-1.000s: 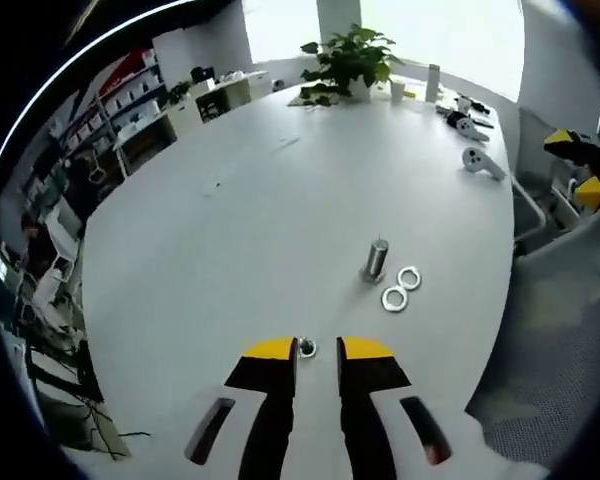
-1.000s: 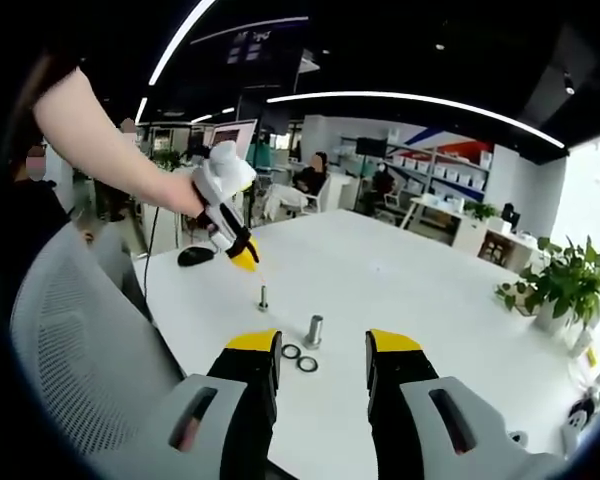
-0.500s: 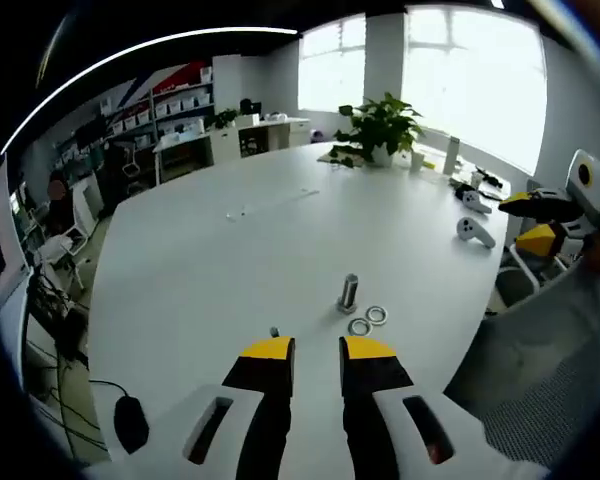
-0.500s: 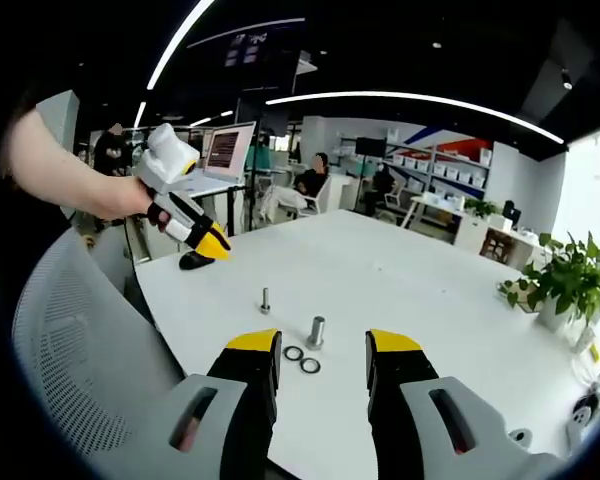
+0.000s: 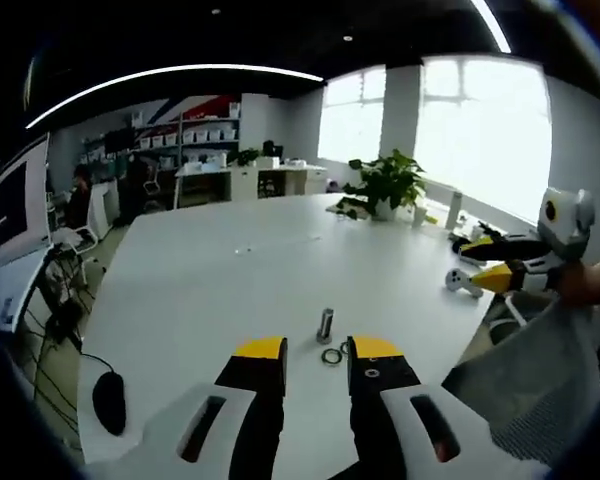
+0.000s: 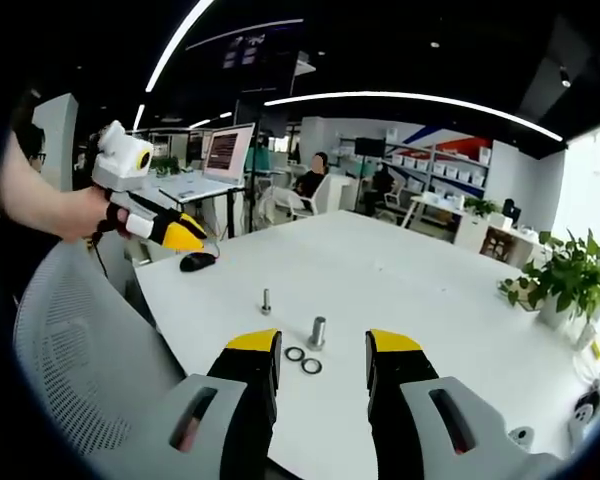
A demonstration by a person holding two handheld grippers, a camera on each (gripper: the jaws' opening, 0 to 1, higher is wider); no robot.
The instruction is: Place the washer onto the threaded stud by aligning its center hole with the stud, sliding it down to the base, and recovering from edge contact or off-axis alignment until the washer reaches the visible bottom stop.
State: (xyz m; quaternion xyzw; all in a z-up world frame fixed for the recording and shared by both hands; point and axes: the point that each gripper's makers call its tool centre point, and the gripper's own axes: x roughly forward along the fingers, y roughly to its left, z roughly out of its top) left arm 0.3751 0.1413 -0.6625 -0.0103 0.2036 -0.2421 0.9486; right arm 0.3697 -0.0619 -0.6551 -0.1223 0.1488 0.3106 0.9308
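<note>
A short threaded stud (image 6: 266, 300) stands upright on the white table (image 6: 400, 290). To its right stands a plain metal cylinder (image 6: 317, 331), and two loose washers (image 6: 303, 359) lie flat in front of it. My right gripper (image 6: 323, 345) hovers open just before these parts, with nothing between its yellow tips. A hand holds my left gripper (image 6: 170, 232) off the table's left edge, well away from the stud. In the left gripper view my left gripper (image 5: 317, 350) shows a gap with nothing in it, above the cylinder (image 5: 325, 325) and a washer (image 5: 332, 356). The right gripper (image 5: 510, 275) shows at the far right.
A black mouse (image 5: 108, 400) lies near the table's corner, also seen as the mouse (image 6: 196, 261). Grey mesh chairs (image 6: 70, 350) stand at the near edge. A potted plant (image 6: 570, 285) and small items sit at the far end. Desks, shelves and people lie beyond.
My left gripper has pulled back from the stud, off the table edge and upward. The right gripper and the parts on the table have stayed put.
</note>
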